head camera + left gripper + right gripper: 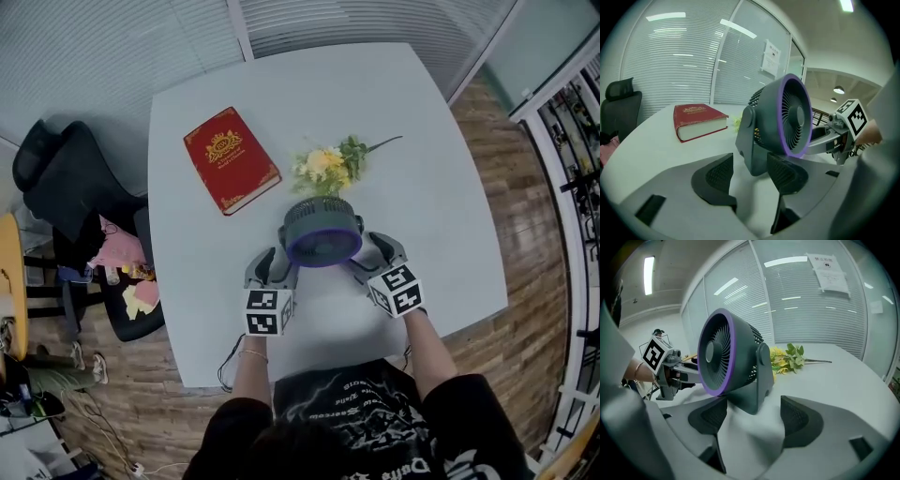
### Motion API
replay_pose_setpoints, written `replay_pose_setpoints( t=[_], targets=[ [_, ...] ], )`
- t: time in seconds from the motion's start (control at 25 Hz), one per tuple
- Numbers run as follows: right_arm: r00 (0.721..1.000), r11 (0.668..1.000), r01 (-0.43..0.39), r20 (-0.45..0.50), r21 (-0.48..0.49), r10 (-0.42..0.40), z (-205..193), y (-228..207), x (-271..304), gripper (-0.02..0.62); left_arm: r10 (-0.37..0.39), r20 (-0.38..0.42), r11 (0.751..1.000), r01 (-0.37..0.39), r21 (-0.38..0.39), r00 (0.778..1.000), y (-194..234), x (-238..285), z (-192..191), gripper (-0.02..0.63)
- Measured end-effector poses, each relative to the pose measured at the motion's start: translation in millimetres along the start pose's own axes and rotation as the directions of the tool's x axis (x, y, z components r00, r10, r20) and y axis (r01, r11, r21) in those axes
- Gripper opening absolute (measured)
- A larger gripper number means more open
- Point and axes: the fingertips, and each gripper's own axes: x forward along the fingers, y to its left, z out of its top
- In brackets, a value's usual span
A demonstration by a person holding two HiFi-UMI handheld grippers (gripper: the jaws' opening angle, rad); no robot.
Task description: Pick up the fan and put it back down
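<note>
Table: we see a pale table (441,216) with rounded corners and a plain matt top, set close to a glazed wall.
Fan: the grey fan (322,232) with its purple ring stands upright on its foot near the table's front edge. It is between the two grippers, with its grille turned towards the person's side.
Left gripper: we find the left gripper (751,172) with its jaws apart. The fan's stand sits just ahead of the gap, nearer one pad, and we see no pad pressing on it.
Right gripper: the right gripper (754,420) gapes wide. The foot of the stand lies just beyond its pads, untouched.
Red book: a red book (231,159) with gold print lies flat on the far left of the table, well apart from the fan.
Flowers: a spray of yellow flowers (330,164) with green leaves lies just behind the fan, its stem running off to the right.
Floor: we make out a wood-plank floor (506,159) round the table.
Chair: a black office chair (66,187) stands off the table's left side.
Walls: we note glass panels with lowered blinds (670,61), and a sheet of paper (827,266) stuck to one pane.
Ceiling: long ceiling lights (648,268) are lit overhead.
Right edge: we see dark shelving (577,141) beyond the glass.
</note>
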Motion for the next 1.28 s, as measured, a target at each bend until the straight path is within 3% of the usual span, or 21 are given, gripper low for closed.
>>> replay_pose_setpoints(
  t=[0.24,0.4,0.8,0.96,1.28],
  targets=[
    [0.998,0.999,0.04,0.043,-0.006,-0.04,1,16,-32,0.35,-0.043,0.02,0.999,0.042,0.012,0.999,-17,-30,-6,0.249],
    [0.995,0.998,0.062,0.085,-0.006,-0.061,4,29,-54,0.349,-0.056,0.046,0.997,0.053,0.062,0.997,-32,-55,-7,0.249],
    [0.974,0.996,0.087,0.21,-0.021,-0.081,17,78,-107,0.348,-0.047,0.183,0.989,0.02,0.149,0.982,-53,-135,0,0.249],
    [0.956,0.995,0.097,0.275,0.024,-0.1,23,94,-132,0.348,-0.036,0.221,0.989,0.003,0.147,0.975,-54,-163,-3,0.249],
    [0.944,0.991,0.133,0.307,-0.012,-0.123,14,135,-167,0.348,0.011,0.277,0.989,-0.052,0.141,0.961,-54,-218,-14,0.249]
  ],
)
